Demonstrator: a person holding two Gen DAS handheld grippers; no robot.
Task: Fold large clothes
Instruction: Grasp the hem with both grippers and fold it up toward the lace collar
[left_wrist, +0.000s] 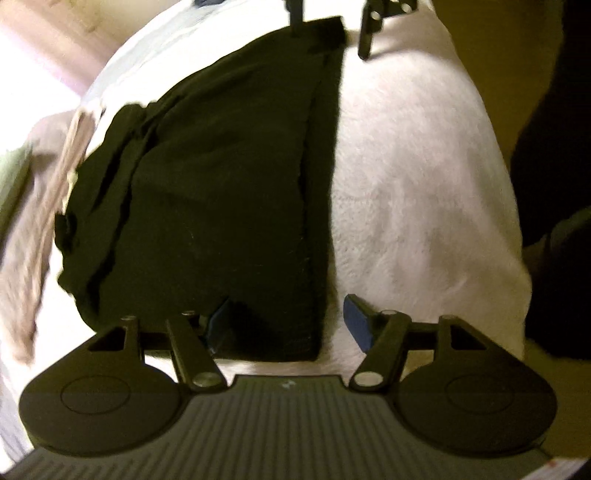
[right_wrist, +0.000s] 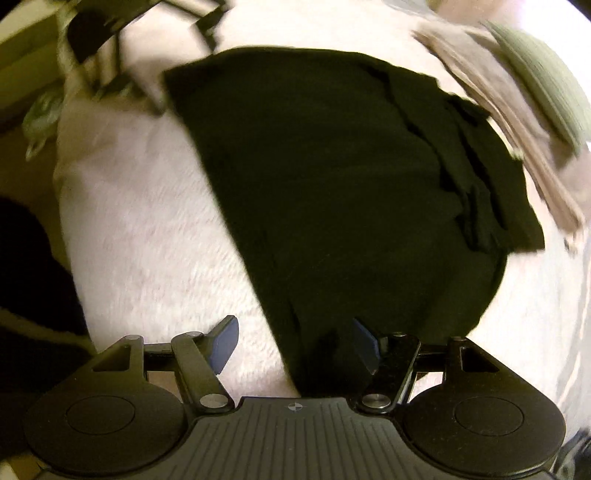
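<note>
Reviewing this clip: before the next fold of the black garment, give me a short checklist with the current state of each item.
1. Left gripper open and straddling the near corner of the black garment: ok, jaws apart, one finger over cloth, one over the white blanket.
2. Right gripper open at its end of the garment: ok, same straddle.
3. Either gripper actually pinching cloth: not ok, neither has closed.
4. Garment lying flat: not ok, bunched folds along the far side.
5. Blanket beside the straight edge free for folding: ok.
6. Beige cloth touching the garment: cannot tell, blurred.
</note>
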